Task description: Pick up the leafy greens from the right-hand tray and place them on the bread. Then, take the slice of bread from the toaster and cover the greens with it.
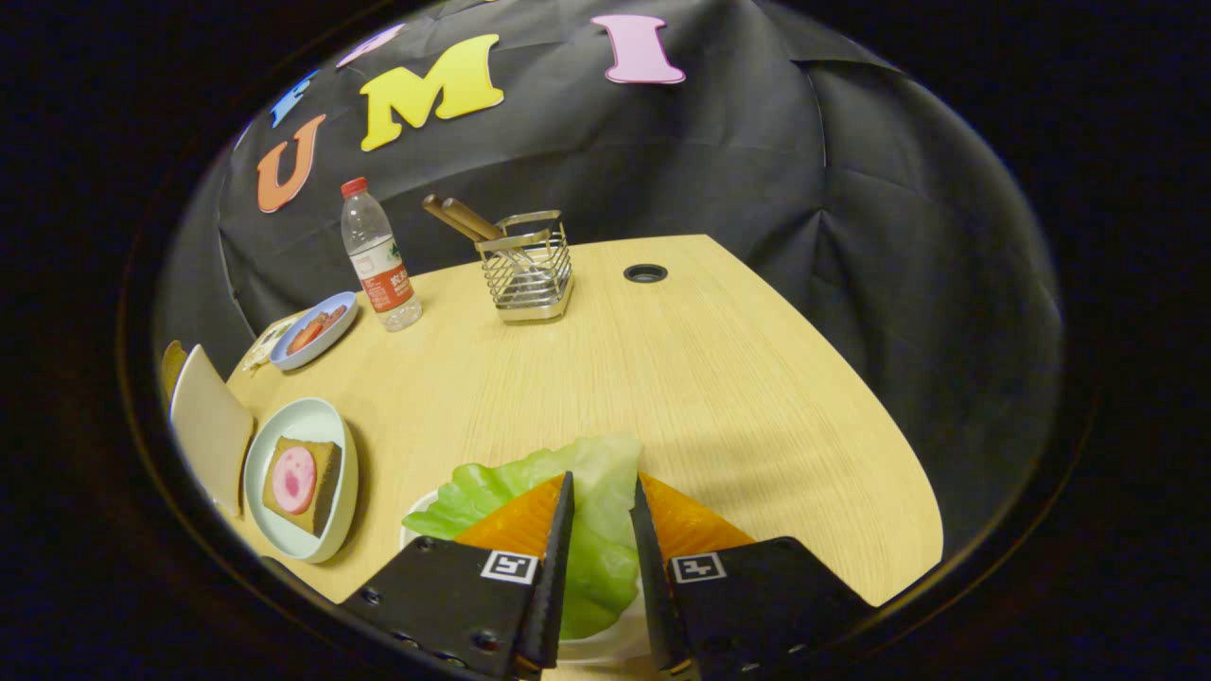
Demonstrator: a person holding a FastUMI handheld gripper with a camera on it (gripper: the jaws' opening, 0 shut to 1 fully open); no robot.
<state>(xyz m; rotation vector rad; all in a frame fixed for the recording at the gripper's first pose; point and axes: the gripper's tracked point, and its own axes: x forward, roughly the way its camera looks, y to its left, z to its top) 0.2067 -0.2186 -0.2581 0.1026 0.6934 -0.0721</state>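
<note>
A pale green lettuce leaf [591, 492] lies between the fingers of my gripper [602, 487], which is shut on it. The leaf spreads past the fingertips and out to the left. Under it shows the rim of a white tray [412, 515]. Ahead to the left stands a light green plate [333, 421]. It holds a brown slice of bread [320, 501] topped with a round pink slice of ham [294, 480]. Beyond that plate, at the table's left edge, a pale flat slab [210, 435] stands tilted. I cannot tell whether it is the toaster's bread.
A blue dish with red slices [315, 329] sits far left. A water bottle [378, 260] stands beside it. Further back is a wire basket [528, 270] with wooden-handled utensils. A cable hole [645, 273] is near the far edge. The wooden table [719, 378] ends on the right.
</note>
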